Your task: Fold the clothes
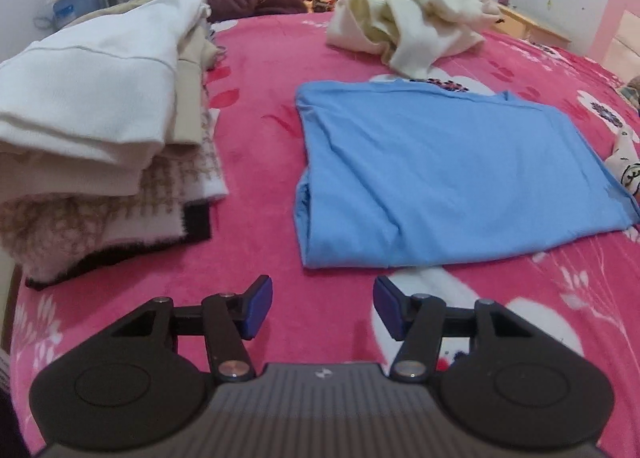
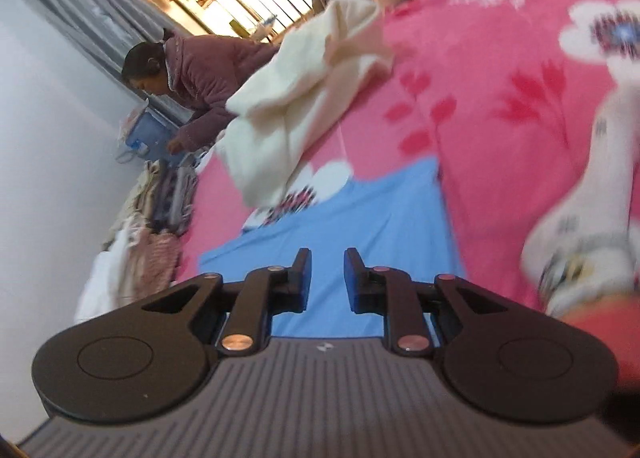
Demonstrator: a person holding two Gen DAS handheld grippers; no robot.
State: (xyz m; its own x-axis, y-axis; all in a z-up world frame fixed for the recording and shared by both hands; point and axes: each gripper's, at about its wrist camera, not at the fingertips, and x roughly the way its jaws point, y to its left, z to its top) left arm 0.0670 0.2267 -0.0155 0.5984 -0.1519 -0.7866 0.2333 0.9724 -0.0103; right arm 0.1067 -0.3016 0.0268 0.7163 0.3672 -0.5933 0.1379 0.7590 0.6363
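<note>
Two clothes heaps [image 1: 100, 106] [image 1: 412, 18] flank folded blue shirt [image 1: 448, 174].

A bed [image 1: 256, 162] under a pink flowered blanket carries a folded blue shirt [image 1: 448, 174], a crumpled cream garment [image 1: 412, 30] and a stack of folded clothes [image 1: 100, 130].

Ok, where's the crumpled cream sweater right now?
In the left wrist view the crumpled cream sweater lies on the pink floral blanket at the far side of the bed, just beyond the folded blue T-shirt and right of the folded stack.
</note>
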